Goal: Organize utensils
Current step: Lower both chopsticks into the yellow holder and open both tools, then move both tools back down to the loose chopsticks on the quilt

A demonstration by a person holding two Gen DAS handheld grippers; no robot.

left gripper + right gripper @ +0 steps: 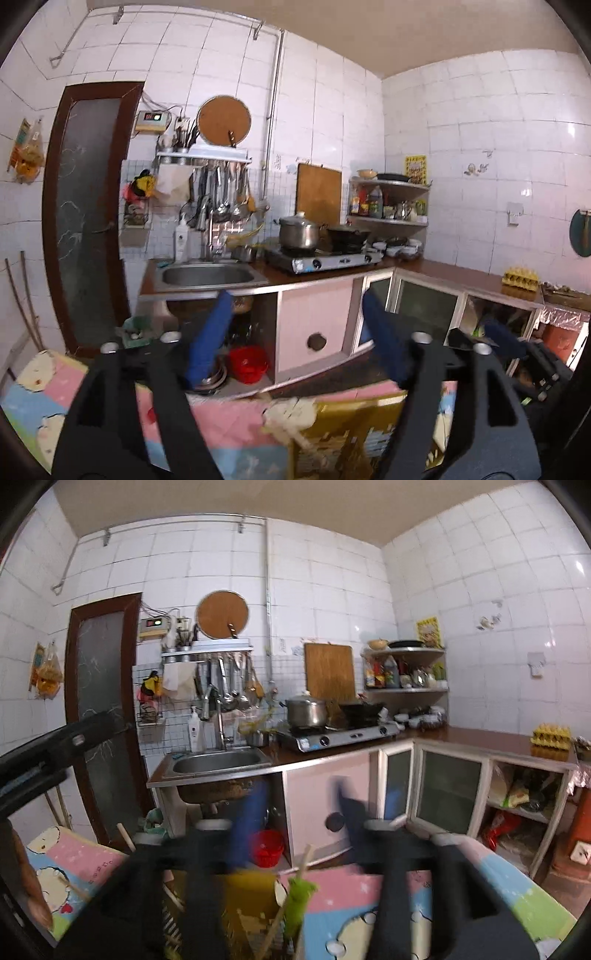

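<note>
My left gripper (297, 314) is open and empty, held above a table with a pink and blue cartoon cloth (221, 424). A yellow utensil holder (351, 435) stands on the cloth under it. My right gripper (299, 805) is open and empty, blurred, above the same holder (251, 897). Wooden chopsticks (304, 860) and a green-handled utensil (299, 897) stick up from the holder. The right gripper also shows at the right edge of the left wrist view (506, 339). The left gripper's black body crosses the left side of the right wrist view (55, 746).
Beyond the table is a kitchen counter with a steel sink (207, 275), a gas stove (325, 258) with a pot (299, 230) and wok, hanging ladles (221, 195), a corner shelf (391, 199), an egg tray (521, 277) and open cupboards with a red basket (247, 363).
</note>
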